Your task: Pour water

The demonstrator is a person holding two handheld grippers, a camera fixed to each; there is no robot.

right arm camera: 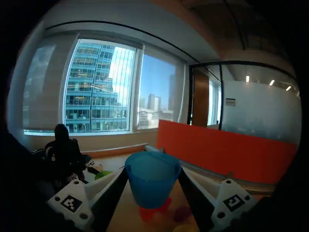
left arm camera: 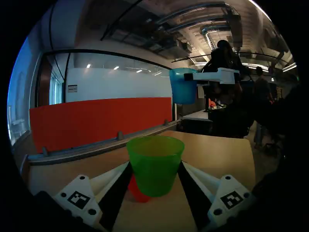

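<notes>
While the left gripper (left arm camera: 155,174) clasps an upright green cup (left arm camera: 155,154) down at the wooden table (left arm camera: 224,154), the right gripper (right arm camera: 152,185) grips an upright blue cup (right arm camera: 152,174) higher up, beyond and right of the green rim.

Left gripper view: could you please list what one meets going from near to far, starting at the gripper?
Green translucent plastic cup → tan wooden tabletop → grey metal rail → orange partition panel → frosted white glass wall.
</notes>
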